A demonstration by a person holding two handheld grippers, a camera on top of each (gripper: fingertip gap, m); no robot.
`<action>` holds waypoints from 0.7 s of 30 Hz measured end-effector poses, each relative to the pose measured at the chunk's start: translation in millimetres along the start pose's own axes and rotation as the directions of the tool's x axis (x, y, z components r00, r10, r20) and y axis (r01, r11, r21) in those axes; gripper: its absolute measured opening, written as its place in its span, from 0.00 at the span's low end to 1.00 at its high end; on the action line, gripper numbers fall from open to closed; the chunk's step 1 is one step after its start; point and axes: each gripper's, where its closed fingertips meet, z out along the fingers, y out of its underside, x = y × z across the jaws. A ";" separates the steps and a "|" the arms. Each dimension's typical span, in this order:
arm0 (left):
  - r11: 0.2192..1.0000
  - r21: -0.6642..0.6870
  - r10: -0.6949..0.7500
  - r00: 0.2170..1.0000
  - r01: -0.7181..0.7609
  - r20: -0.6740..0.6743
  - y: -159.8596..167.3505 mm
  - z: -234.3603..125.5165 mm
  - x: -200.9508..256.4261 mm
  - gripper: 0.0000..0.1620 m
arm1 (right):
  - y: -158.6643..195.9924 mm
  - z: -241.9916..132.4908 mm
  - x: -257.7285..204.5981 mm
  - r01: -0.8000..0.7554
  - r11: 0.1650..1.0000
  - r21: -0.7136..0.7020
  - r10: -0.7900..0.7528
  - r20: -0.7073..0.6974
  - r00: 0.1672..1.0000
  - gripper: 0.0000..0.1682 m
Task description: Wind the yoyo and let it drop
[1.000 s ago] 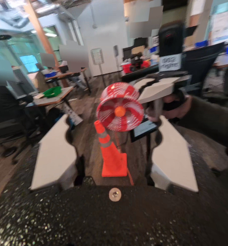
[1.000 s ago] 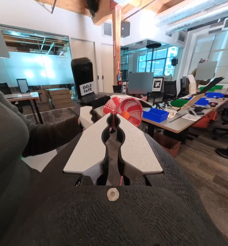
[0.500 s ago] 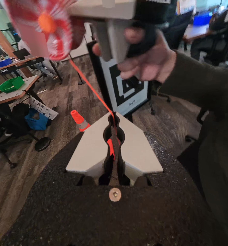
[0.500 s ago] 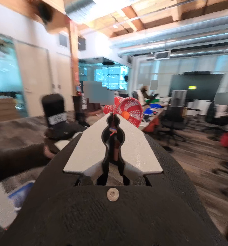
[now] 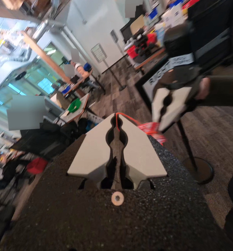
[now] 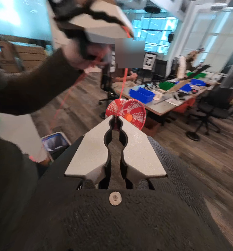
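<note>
The right hand-held gripper [image 6: 115,118] is clamped at its tips on the red-and-white yoyo [image 6: 128,114], which sits in the air just beyond them, above the wooden floor [image 6: 194,156]. Up and to the left, the left hand-held gripper [image 5: 116,115] is pinched together on the orange string [image 6: 123,82], which runs down to the yoyo.

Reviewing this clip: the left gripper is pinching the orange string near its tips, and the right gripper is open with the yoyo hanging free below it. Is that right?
Not quite. The right gripper is not open: in the right wrist view it is shut on the red and white yoyo. The left gripper does pinch the orange string near its tips.
</note>
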 end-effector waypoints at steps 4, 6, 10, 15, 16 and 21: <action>0.975 -0.188 -0.106 0.992 0.118 0.073 60.6 9.5 -31.8 0.00 | -30.9 -4.0 -28.4 -0.110 0.979 0.171 0.072 0.212 0.975 0.00; 0.948 -0.251 -0.194 0.980 0.197 0.039 94.7 18.1 -20.1 0.00 | -51.4 -13.5 -25.6 -0.171 0.944 0.283 0.103 0.240 0.965 0.00; 0.908 -0.316 -0.330 0.933 0.274 -0.141 128.8 33.8 46.2 0.00 | -74.3 -33.0 10.7 -0.195 0.865 0.462 0.181 0.074 0.981 0.00; 0.940 -0.291 -0.309 0.808 0.178 -0.502 90.5 20.8 134.9 0.00 | -26.3 -33.4 59.8 0.002 0.984 0.178 0.064 -0.362 0.930 0.01; 0.951 -0.261 -0.284 0.794 0.164 -0.537 77.1 17.0 139.1 0.00 | -15.6 -30.6 61.7 0.015 0.993 0.115 0.030 -0.383 0.923 0.00; 0.989 -0.110 -0.139 0.863 0.098 -0.486 21.5 4.6 96.7 0.00 | 20.1 -14.2 47.6 0.051 0.996 -0.072 -0.072 -0.313 0.947 0.00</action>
